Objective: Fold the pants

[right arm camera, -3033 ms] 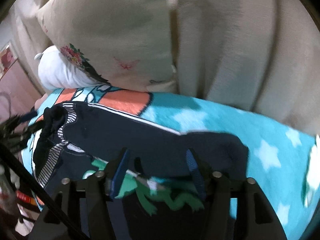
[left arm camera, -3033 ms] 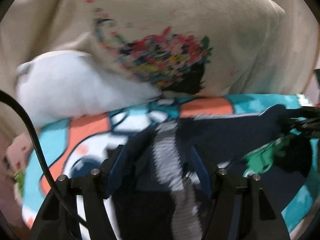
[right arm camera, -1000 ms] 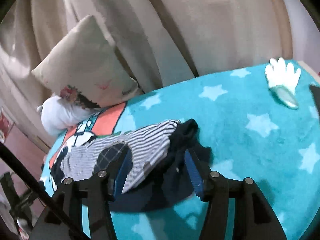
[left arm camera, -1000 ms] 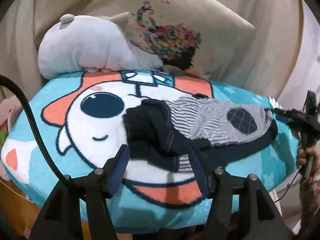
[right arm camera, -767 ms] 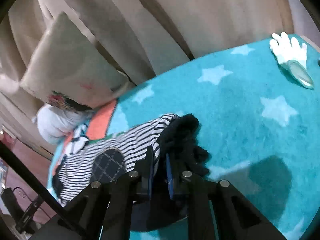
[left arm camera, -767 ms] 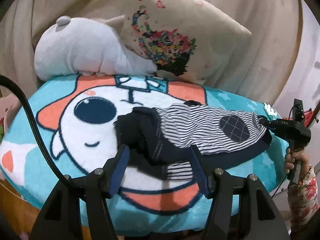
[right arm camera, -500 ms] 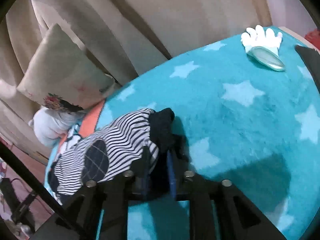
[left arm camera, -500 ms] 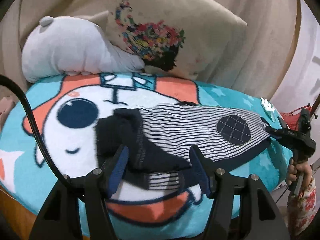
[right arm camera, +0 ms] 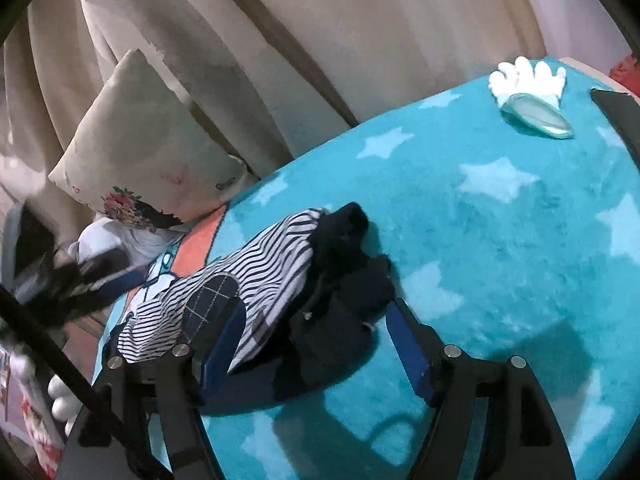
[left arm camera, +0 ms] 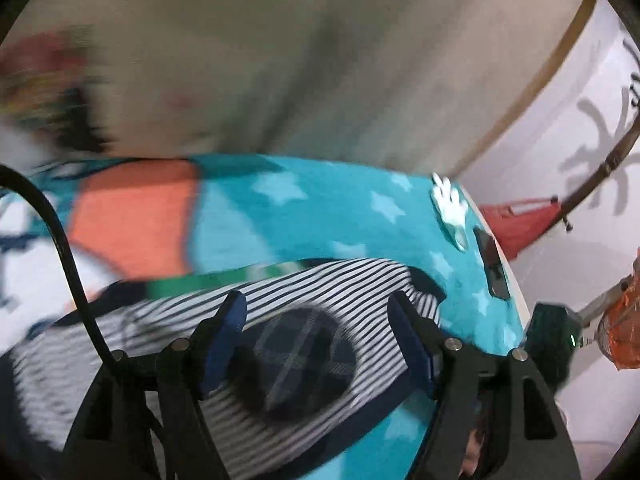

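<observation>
Pants [right arm camera: 256,280]: lying bunched on teal star blanket [right arm camera: 500,240], showing navy-white stripes, checked navy patch, dark fabric heaped at one end.
Writing: none legible.
Left gripper [left arm camera: 316,340]: jaws released, hovering over pants.
Right gripper [right arm camera: 316,344]: jaws released.

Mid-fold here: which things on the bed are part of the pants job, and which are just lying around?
Part of the job:
- pants, striped with a dark check patch, bunched on the blanket
- left tool, open
- right tool, open

Just lying about:
- white glove
- clear case against the glove
- phone near the bed edge
- flowered pillow
- white plush toy
</observation>
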A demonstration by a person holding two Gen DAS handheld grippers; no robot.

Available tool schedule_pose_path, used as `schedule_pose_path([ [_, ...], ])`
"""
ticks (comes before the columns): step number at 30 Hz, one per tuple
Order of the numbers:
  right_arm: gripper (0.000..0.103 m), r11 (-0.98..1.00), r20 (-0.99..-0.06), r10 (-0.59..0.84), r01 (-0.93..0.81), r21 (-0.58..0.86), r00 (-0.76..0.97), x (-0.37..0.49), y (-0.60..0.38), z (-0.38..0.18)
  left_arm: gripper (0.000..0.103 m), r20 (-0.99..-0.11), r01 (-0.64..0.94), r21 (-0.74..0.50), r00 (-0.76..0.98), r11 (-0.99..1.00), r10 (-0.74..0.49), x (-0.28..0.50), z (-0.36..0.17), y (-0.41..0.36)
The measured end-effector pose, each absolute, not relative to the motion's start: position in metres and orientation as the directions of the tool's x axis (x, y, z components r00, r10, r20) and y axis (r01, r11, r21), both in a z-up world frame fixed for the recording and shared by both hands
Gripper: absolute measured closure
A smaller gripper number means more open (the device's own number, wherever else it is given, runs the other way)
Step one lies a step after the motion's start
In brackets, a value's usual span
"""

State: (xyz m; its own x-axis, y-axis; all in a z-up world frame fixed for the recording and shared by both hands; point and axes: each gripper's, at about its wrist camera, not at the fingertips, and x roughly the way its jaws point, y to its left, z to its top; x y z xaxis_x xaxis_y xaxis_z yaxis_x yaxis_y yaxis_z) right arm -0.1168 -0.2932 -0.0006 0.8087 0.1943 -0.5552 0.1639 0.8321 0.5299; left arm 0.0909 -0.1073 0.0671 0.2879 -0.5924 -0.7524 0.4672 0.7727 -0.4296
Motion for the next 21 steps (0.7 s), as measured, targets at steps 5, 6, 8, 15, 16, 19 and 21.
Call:
schedule_pose_path([
  [5,0.026,0.871,-0.566,0.146,0.166,0.463,0.811,-0.111,-0.276,-0.004,0.032,-0.794,0.51,-0.422,0.191,0.749,-0.577,0.122,0.036,-0.18],
  [6,0.026,0.879,-0.567,0.136,0.165,0.448,0.813,-0.109,-0.273,-0.005,0.032,-0.803,0.515,-0.426,0.164,0.744,-0.573,0.125,0.028,-0.19],
  [8,0.043,0.88,-0.57,0.129,0.171,0.443,0.811,-0.107,-0.273,-0.006,0.032,-0.824,0.514,-0.426,0.119,0.744,-0.555,0.128,0.011,-0.206],
  [15,0.082,0.895,-0.526,0.184,0.08,0.439,0.83,-0.101,-0.264,0.011,0.084,-0.78,0.517,-0.476,0.126,0.712,-0.613,0.117,0.025,-0.186],
  [16,0.082,0.902,-0.518,0.185,0.065,0.427,0.835,-0.1,-0.258,0.017,0.084,-0.766,0.504,-0.485,0.149,0.714,-0.626,0.115,0.032,-0.174],
  [19,0.082,0.929,-0.5,0.204,-0.007,0.369,0.842,-0.093,-0.233,0.037,0.083,-0.723,0.473,-0.494,0.243,0.73,-0.647,0.102,0.055,-0.129],
  [21,0.082,0.944,-0.496,0.241,-0.082,0.321,0.834,-0.087,-0.207,0.049,0.075,-0.702,0.435,-0.489,0.318,0.756,-0.638,0.092,0.068,-0.094],
])
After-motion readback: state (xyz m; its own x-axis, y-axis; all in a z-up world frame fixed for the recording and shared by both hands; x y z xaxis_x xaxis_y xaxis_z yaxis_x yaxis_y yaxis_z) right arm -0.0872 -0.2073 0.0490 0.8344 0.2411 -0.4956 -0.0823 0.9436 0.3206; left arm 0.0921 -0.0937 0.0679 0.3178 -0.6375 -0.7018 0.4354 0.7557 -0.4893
